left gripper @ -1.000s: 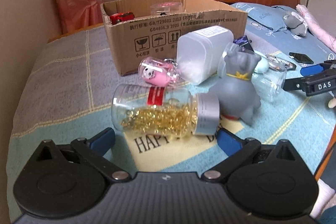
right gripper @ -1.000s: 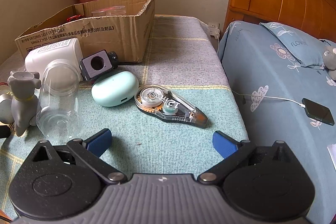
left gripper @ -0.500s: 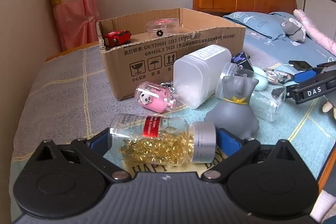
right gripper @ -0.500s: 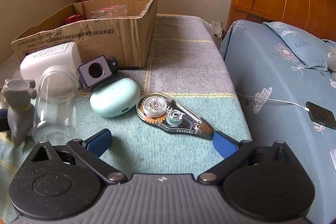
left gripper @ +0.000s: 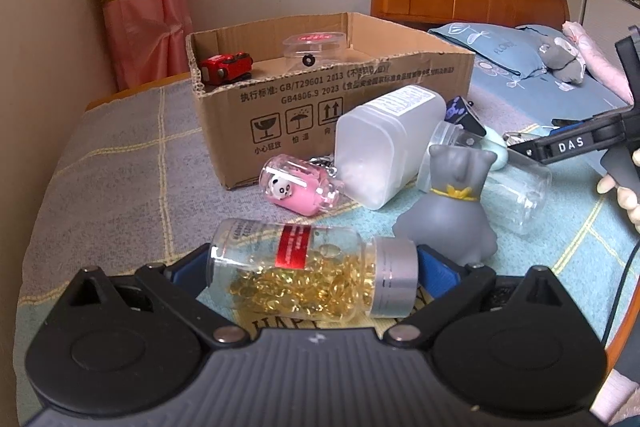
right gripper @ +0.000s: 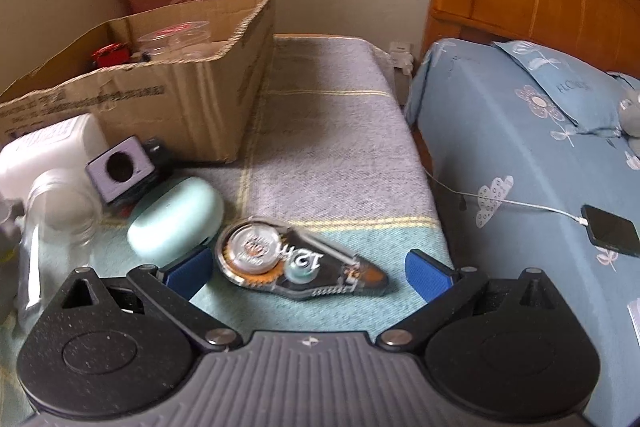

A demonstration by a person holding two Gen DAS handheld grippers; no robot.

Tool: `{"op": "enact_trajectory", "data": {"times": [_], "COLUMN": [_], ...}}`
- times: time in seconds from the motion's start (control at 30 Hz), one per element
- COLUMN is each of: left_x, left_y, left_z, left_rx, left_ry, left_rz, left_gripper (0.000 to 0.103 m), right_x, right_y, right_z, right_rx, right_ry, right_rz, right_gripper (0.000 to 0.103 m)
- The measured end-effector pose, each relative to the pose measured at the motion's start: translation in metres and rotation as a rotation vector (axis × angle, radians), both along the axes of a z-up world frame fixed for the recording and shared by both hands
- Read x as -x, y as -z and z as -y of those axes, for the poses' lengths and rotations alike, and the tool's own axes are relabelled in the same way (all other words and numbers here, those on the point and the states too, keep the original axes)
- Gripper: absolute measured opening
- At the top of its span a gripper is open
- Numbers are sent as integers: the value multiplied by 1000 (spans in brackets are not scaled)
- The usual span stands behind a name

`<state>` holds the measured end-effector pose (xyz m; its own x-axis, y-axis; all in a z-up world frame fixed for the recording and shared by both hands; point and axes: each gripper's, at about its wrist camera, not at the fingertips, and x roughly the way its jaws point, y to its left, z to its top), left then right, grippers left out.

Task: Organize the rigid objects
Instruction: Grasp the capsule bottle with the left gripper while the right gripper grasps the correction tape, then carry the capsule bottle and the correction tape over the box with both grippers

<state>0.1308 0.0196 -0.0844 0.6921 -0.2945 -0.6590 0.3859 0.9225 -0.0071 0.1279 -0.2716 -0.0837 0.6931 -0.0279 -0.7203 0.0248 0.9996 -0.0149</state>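
Note:
A clear bottle of golden capsules (left gripper: 308, 267) with a silver cap lies sideways between my left gripper's fingers. The left gripper (left gripper: 312, 263) is shut on it, one blue pad at its base and one at its cap. In the right wrist view a clear correction tape dispenser (right gripper: 300, 267) lies on the teal blanket. My right gripper (right gripper: 308, 273) stands open around it, with both pads apart from it. The open cardboard box (left gripper: 332, 99) behind holds a red toy car (left gripper: 226, 67) and a clear round container (left gripper: 314, 45).
A pink panda bottle (left gripper: 298, 191), a white plastic jar (left gripper: 380, 147), a grey animal figure (left gripper: 452, 203) and an empty glass jar (left gripper: 516, 187) crowd the box's front. A mint case (right gripper: 176, 219) and a purple cube (right gripper: 120, 167) lie left of the tape. A phone (right gripper: 610, 229) charges on the bed at right.
My left gripper moved forward around the capsule bottle and shut on it. My right gripper advanced until the tape dispenser lay between its open fingers.

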Motion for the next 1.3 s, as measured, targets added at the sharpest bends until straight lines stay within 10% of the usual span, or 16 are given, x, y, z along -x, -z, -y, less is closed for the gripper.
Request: {"op": "enact_trajectory", "data": {"times": [0.63,1.3], "left_x": [-6,-2], "left_y": [-5,-42], "left_z": [-1,-10], "left_rx": [-5,-96], "left_ry": [5,6], "left_rz": [-29,-112], "left_gripper": [94,93], "right_x": [6,33], "right_y": [-5,-50], "right_z": [-8,-20], "right_rx": [6,70], "right_ry": [80,-207], "right_rz": [-1,18], "right_gripper": [91,91]}}
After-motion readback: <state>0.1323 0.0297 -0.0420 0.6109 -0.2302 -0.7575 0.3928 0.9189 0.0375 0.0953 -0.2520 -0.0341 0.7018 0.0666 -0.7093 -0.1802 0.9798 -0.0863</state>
